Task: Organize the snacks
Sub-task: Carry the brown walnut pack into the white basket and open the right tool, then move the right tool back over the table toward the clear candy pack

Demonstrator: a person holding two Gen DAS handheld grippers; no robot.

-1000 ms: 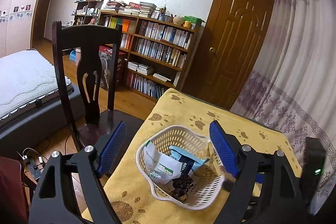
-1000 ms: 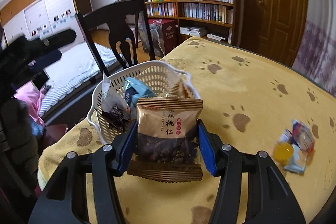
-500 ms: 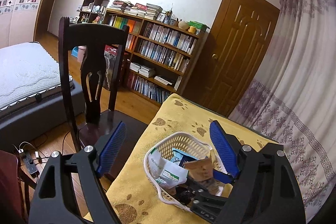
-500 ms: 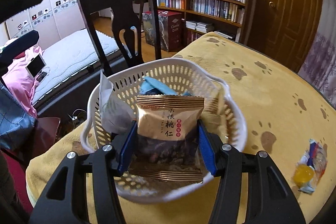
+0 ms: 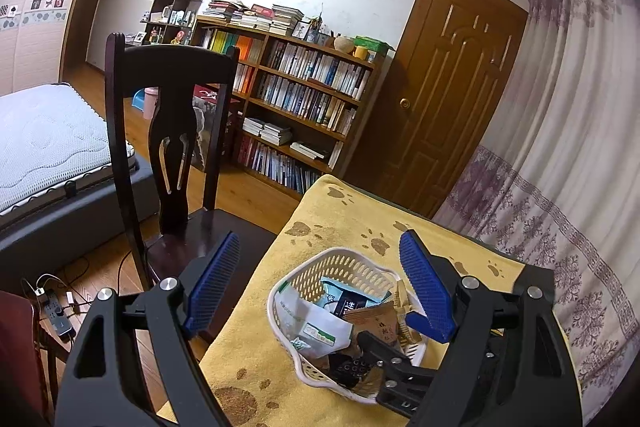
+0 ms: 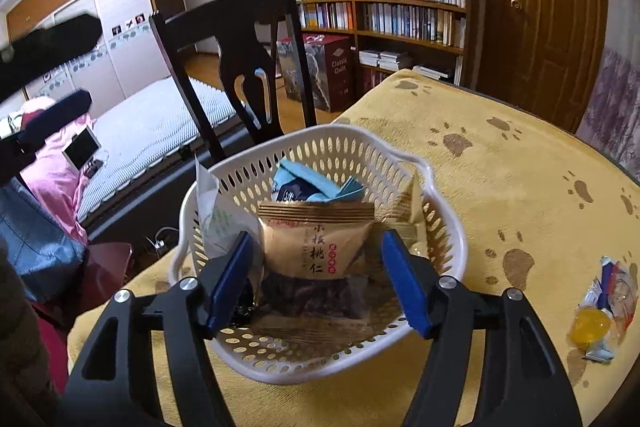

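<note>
Lowered into the basket (image 6: 320, 147), right fingers (image 6: 404, 279) parted beside walnut packet (image 6: 316, 243); left fingers (image 5: 424, 283) spread.

White perforated plastic basket (image 6: 440, 227); glossy foil walnut packet (image 6: 316, 243); fuzzy yellow cloth tablecloth (image 6: 520, 187).

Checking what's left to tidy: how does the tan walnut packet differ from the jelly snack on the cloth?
The tan walnut packet sits inside the white basket; the jelly snack lies outside it. The packet is larger, tan and upright between the right hand-held gripper's fingers; the jelly snack lies flat, white and orange. Both are sealed.
</note>
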